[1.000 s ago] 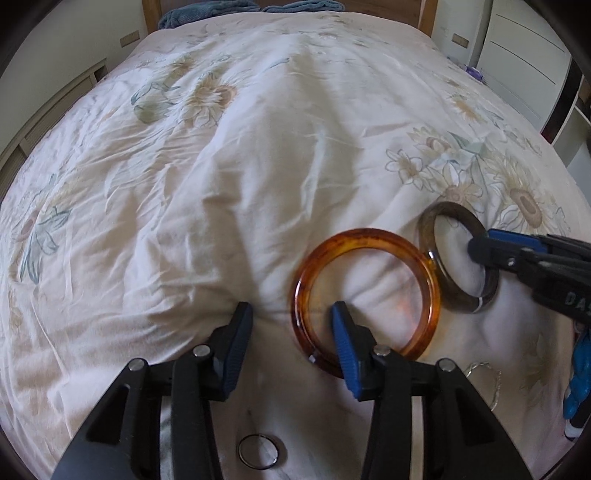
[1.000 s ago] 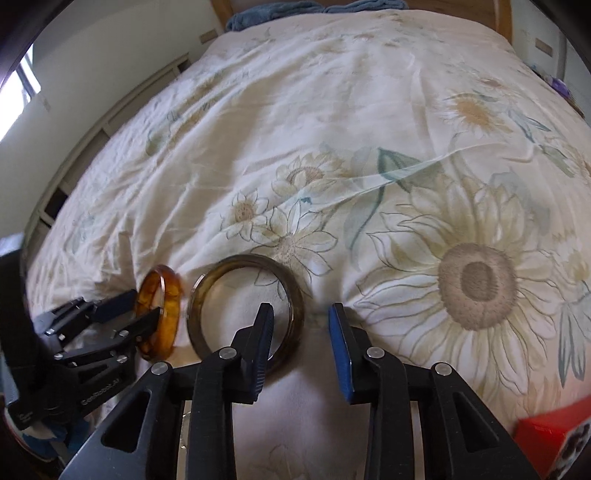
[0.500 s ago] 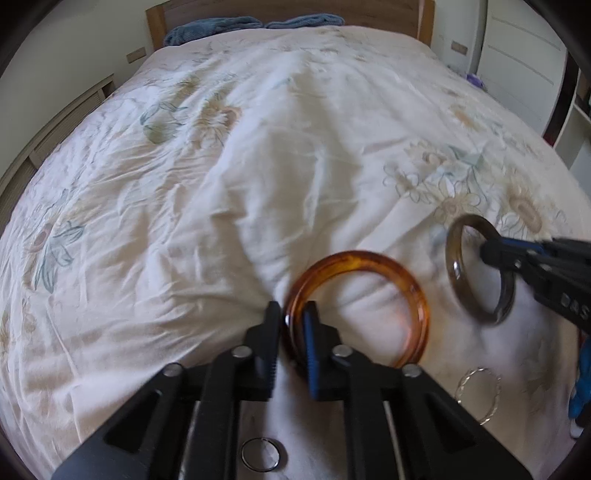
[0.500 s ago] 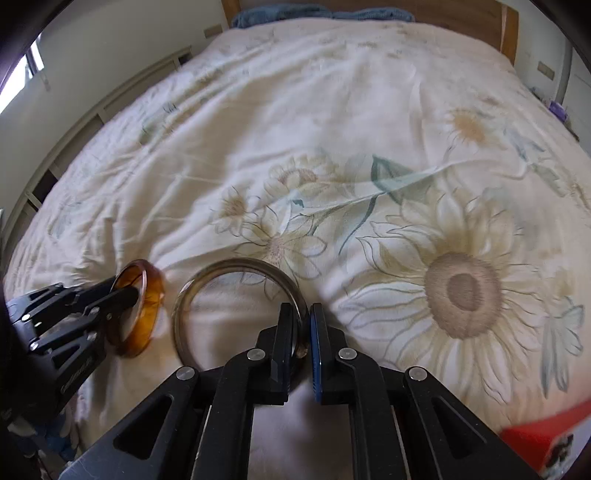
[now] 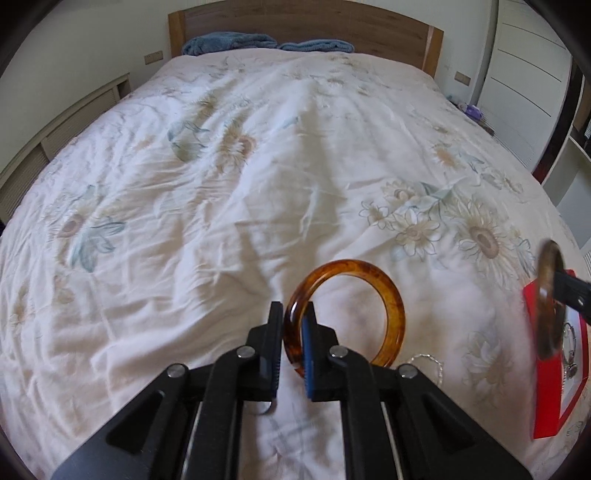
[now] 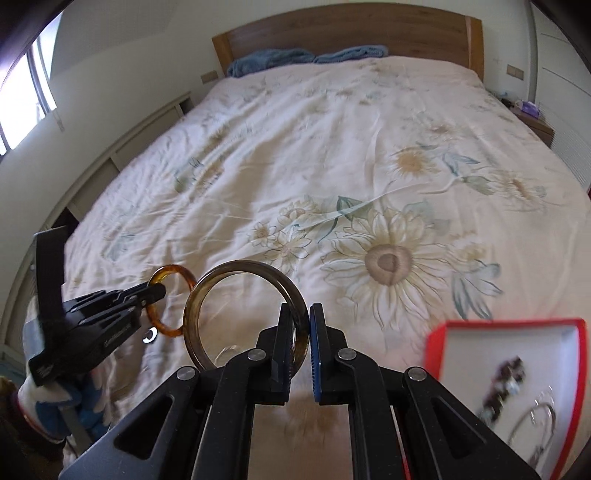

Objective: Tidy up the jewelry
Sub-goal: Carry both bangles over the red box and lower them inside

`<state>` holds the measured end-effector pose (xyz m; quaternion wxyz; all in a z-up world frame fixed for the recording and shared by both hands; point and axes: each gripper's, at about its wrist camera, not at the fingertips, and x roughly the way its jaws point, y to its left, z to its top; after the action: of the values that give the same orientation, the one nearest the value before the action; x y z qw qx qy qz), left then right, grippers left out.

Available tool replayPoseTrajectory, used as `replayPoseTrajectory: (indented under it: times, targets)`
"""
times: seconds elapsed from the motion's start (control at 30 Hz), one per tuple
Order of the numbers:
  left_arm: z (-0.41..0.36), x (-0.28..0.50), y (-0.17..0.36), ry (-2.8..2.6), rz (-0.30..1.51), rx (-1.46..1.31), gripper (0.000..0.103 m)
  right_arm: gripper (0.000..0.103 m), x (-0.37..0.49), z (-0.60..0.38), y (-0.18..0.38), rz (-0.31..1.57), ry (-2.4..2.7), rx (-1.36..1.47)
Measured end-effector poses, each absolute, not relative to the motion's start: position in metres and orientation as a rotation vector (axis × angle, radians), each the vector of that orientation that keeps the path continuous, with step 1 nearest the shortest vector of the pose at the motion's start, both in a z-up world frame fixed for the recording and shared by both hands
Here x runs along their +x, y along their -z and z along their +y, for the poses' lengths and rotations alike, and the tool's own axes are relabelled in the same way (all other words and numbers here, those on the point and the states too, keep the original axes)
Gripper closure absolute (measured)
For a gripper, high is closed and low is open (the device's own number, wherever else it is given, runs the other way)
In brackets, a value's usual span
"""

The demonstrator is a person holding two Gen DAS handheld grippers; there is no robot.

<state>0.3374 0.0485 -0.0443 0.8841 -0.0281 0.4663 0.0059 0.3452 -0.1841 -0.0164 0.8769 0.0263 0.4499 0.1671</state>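
Note:
My left gripper point(image 5: 292, 325) is shut on the rim of an amber bangle point(image 5: 391, 295) and holds it upright above the quilt; the bangle also shows in the right wrist view point(image 6: 159, 317). My right gripper point(image 6: 301, 325) is shut on a grey-brown bangle point(image 6: 207, 284), lifted off the bed; the same bangle appears edge-on and blurred in the left wrist view point(image 5: 550, 299). A red jewelry box point(image 6: 576, 332) with a white lining lies at the right and holds a dark beaded piece point(image 6: 508, 380) and a silver bracelet point(image 6: 543, 413). The box also shows in the left wrist view point(image 5: 543, 406).
A floral white quilt point(image 5: 258, 184) covers the bed. A thin silver hoop point(image 5: 430, 360) lies on it beside the amber bangle. A small ring point(image 6: 150, 335) shows under the left gripper. Blue towels point(image 5: 229, 42) lie at the wooden headboard point(image 5: 303, 20).
Both grippers closed on their bangles, then lifted them off the quilt. The right gripper has swung right, bringing the red box into view.

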Motion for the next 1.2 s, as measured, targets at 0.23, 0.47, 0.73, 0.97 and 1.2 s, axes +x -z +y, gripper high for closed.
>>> replayPoseTrajectory:
  times: [0.23,0.47,0.73,0.97,1.2]
  targets:
    - [0.056,0.31,0.012,-0.043,0.928,-0.07,0.094,0.095,0.293,-0.216,-0.015,0.906,-0.318,0.084]
    - [0.051,0.27,-0.033,-0.03,0.864,-0.068,0.094,0.095,0.245,-0.262,-0.043,0.863,-0.234,0.109]
    - [0.022,0.23,-0.077,0.018,0.802,-0.069,0.094,0.095,0.189,-0.324,-0.073,0.793,-0.138,0.152]
    - [-0.032,0.203,-0.099,0.1,0.77,-0.057,0.094,0.095,0.145,-0.371,-0.087,0.748,-0.072,0.183]
    - [-0.104,0.19,-0.095,0.197,0.791,-0.016,0.094,0.095,0.123,-0.414,-0.086,0.731,-0.02,0.222]
